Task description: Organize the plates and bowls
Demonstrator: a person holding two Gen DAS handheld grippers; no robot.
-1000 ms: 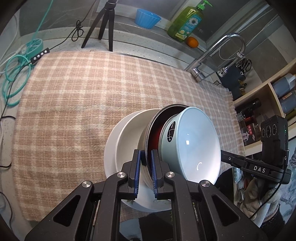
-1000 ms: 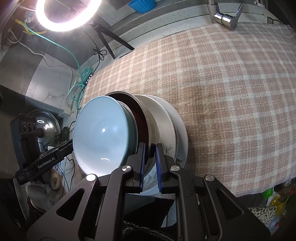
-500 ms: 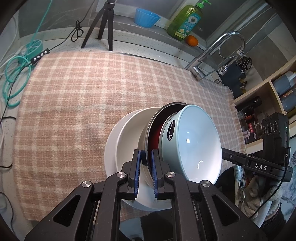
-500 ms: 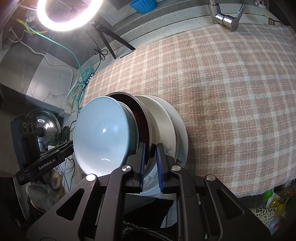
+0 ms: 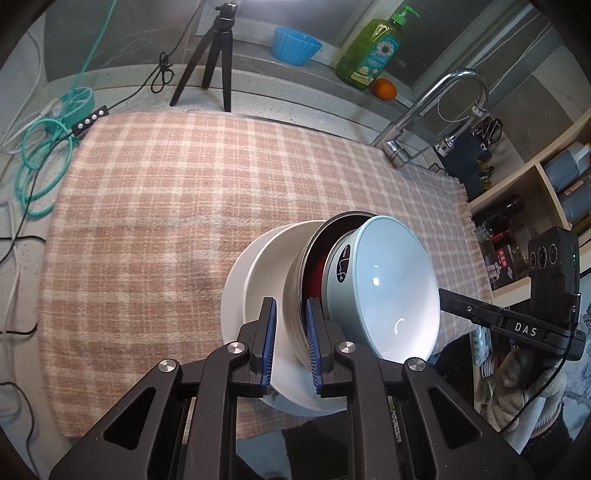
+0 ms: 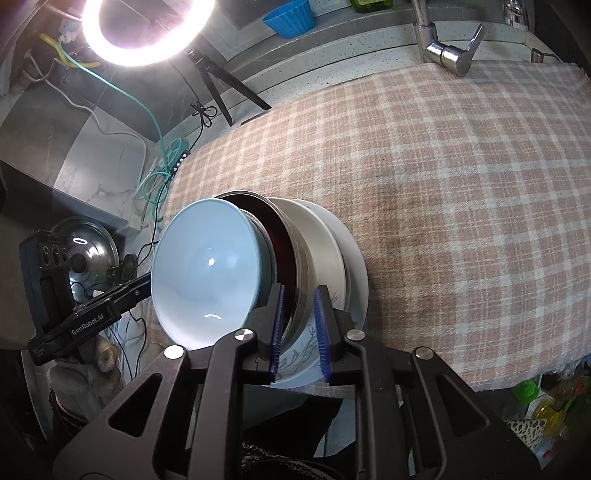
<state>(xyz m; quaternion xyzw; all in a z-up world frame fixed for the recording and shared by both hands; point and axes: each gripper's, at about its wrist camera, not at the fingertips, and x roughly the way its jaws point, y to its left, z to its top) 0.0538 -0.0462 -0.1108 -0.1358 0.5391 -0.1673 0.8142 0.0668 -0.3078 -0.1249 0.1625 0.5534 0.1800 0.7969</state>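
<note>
A nested stack rests near the front edge of the plaid cloth: a pale blue bowl [image 5: 388, 288] on top, inside a steel bowl with a dark red inside [image 5: 314, 266], on a white bowl and white plate [image 5: 236, 295]. The stack also shows in the right wrist view, with the blue bowl [image 6: 207, 269] and the steel bowl [image 6: 295, 266]. My left gripper [image 5: 290, 325] straddles the steel bowl's rim, jaws parted and apart from it. My right gripper [image 6: 299, 317] straddles the same rim on the opposite side, jaws also parted.
The plaid cloth [image 5: 184, 192] covers the counter. A tripod [image 5: 214, 55], blue cup [image 5: 295, 44], soap bottle [image 5: 373, 48] and orange [image 5: 384, 88] stand behind. A faucet [image 5: 424, 114] is at the back right. Cables [image 5: 40, 147] lie left. A ring light [image 6: 147, 29] glows.
Both grippers have opened: the jaws that pinched the steel bowl's rim now stand apart from it. The stack has not visibly moved.
</note>
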